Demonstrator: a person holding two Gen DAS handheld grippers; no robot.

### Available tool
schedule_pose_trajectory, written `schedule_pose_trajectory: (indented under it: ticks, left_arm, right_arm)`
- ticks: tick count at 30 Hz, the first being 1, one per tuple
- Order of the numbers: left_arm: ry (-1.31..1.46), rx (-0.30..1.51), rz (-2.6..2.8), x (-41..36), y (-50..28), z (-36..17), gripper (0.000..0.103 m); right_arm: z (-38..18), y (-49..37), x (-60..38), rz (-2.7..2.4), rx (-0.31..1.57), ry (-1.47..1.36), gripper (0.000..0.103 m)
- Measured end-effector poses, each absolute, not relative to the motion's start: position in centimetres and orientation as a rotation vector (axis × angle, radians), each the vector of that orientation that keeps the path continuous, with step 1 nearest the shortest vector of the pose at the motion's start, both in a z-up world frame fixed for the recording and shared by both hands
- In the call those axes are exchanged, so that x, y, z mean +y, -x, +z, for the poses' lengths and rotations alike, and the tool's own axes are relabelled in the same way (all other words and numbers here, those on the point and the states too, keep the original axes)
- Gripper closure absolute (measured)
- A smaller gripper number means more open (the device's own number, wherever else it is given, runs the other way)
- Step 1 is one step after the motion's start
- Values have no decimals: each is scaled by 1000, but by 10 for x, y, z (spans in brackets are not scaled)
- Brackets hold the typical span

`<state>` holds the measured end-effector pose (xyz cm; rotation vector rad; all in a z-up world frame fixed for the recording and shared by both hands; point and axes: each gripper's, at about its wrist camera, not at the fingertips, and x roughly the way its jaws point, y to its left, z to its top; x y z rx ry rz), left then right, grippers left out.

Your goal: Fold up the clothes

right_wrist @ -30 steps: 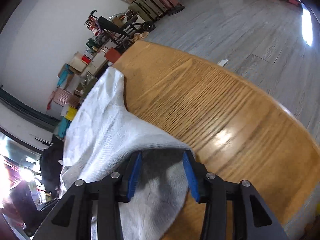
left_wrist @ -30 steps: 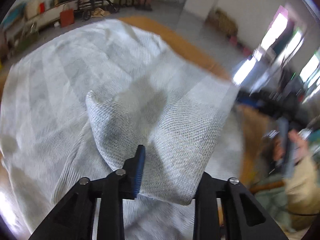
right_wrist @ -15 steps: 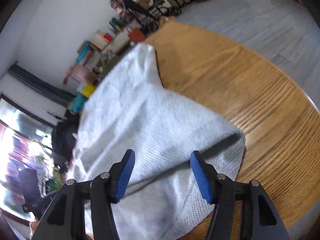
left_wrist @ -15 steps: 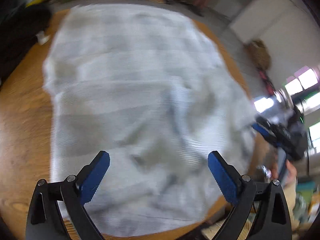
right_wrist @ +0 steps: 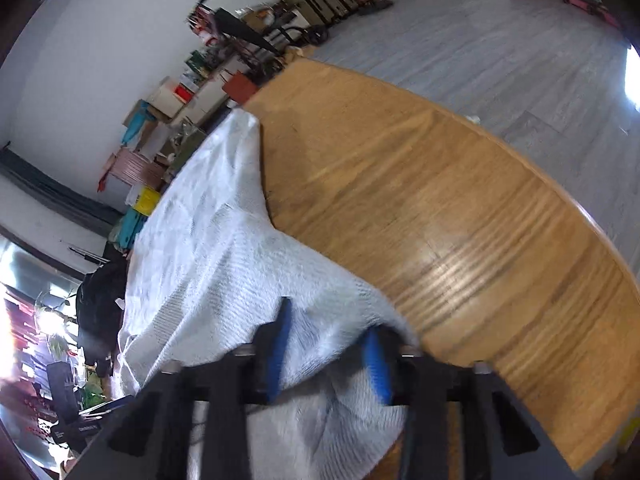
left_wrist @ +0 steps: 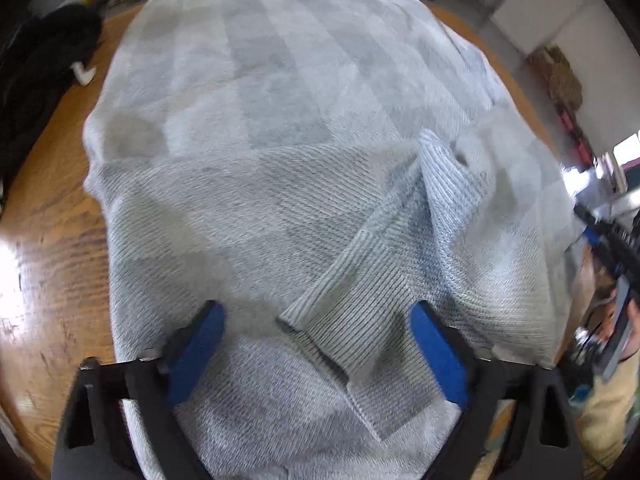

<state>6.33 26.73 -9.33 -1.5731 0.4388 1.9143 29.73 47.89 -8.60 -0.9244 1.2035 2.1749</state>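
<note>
A pale grey-and-white knit sweater (left_wrist: pixel 280 120) lies spread over a round wooden table (left_wrist: pixel 52 240). My left gripper (left_wrist: pixel 320 340) hovers low over its near end, open wide, with a ribbed cuff (left_wrist: pixel 344 320) lying loose between the blue pads. In the right wrist view the sweater (right_wrist: pixel 208 240) runs away to the upper left. My right gripper (right_wrist: pixel 328 354) is at its near corner, jaws narrowed, with a thick bunch of knit filling the gap between the pads. That corner rises off the table (right_wrist: pixel 440 200) toward the fingers.
A black garment (left_wrist: pixel 36 80) is heaped at the table's left edge, also seen as a dark heap (right_wrist: pixel 100 300) in the right wrist view. A person's hand (left_wrist: pixel 628 320) shows at the right. Bare wood lies right of the sweater. Boxes and clutter line the far wall.
My left gripper let go of the raised fold, opened wide and came down over the sweater's near end. My right jaws widened half a second ago and have since narrowed on the corner.
</note>
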Motion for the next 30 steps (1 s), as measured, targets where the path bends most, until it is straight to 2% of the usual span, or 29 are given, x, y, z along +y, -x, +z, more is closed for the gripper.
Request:
schedule_pose_trajectory:
  ticks: [1,3,9,16,19,21,23,25,26,27,29,30]
  left_arm:
    - [1563,459,1919,269,-64,-92,64]
    - [1555,401,1887,267,-60,-86,97]
    - [1439,460,1918,270,-66,-67,97]
    - [1330,385,2071,243,-49,-13,99]
    - [1321,399,2107,227,-47,-6,99]
    - [1362,387,2042,224,-54,-21,99]
    - [1447,390,1934,232,-62,-42,98]
    - [1520,439,1846,242,-68,-63,97]
    - [1527,499,1840,249,-73,-73,97]
    - [1527,523,1836,252,-76,-77,96]
    - [1531,507,1803,258,-80,-81,90]
    - [1532,490,1784,262,-81,-83,75]
  right_arm:
    - [-86,-298,480,2176,1207,909,84]
    - [-87,-300,481,2178,1214,879,93]
    - [-87,-309,485,2170,1242,811,96]
    - [-87,-313,494,2141,1249,736,98]
    - [-96,-320,506,2087,1347,673,98]
    - [-105,-325,511,2040,1437,643,97]
    - [-108,-322,507,2046,1449,699,86]
    - [-102,-318,498,2098,1389,768,60]
    - [-97,-316,493,2132,1357,790,53]
    - [-92,-314,488,2167,1324,811,49]
    - [-82,-310,481,2216,1289,826,49]
    - [-79,-308,479,2232,1274,834,49]
